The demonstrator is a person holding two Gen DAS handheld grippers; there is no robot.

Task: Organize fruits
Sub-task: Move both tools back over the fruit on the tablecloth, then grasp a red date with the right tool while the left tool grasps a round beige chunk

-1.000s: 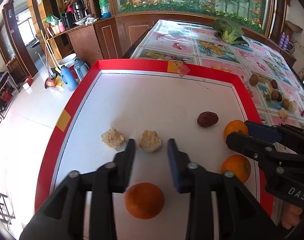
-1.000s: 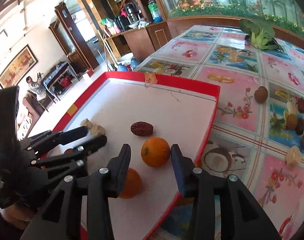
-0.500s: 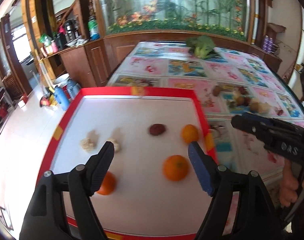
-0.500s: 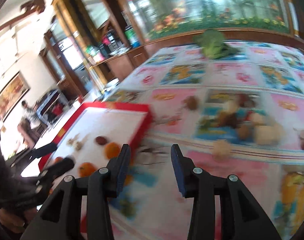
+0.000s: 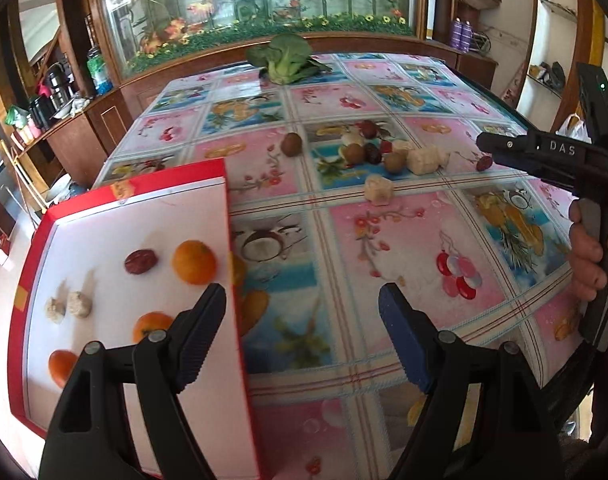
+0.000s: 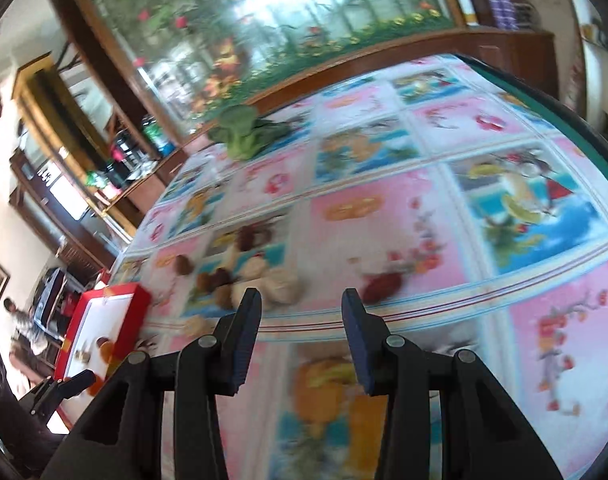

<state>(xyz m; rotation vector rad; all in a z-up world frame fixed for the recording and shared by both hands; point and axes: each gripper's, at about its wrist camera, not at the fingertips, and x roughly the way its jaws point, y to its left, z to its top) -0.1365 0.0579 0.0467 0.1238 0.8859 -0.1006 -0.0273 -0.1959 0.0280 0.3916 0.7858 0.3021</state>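
Note:
A red-rimmed white tray (image 5: 225, 216) lies at the left, holding three oranges (image 5: 193, 262), a red date (image 5: 140, 262) and two pale lumps (image 5: 79, 304). My left gripper (image 5: 301, 296) hangs open over the tray's right rim and the tablecloth, nothing between its fingers. Further on lies a loose pile of fruit (image 5: 368, 152) with a pale chunk (image 5: 378, 190) in front. My right gripper (image 6: 300, 298) is open and empty, just short of that pile (image 6: 243, 268). A red date (image 6: 382, 284) lies beyond its right finger. The right gripper (image 5: 484, 146) also shows in the left wrist view, near a date (image 5: 483, 164).
A green leafy vegetable (image 5: 285, 58) sits at the table's far end, before a wooden cabinet with an aquarium. The table edge (image 5: 504, 104) curves along the right. A hand (image 5: 588, 256) grips the right gripper's handle. A person (image 6: 21, 320) sits far off left.
Both grippers have swung right, away from the tray and toward the pile on the tablecloth. The left jaws have spread wider. The oranges stay in the tray.

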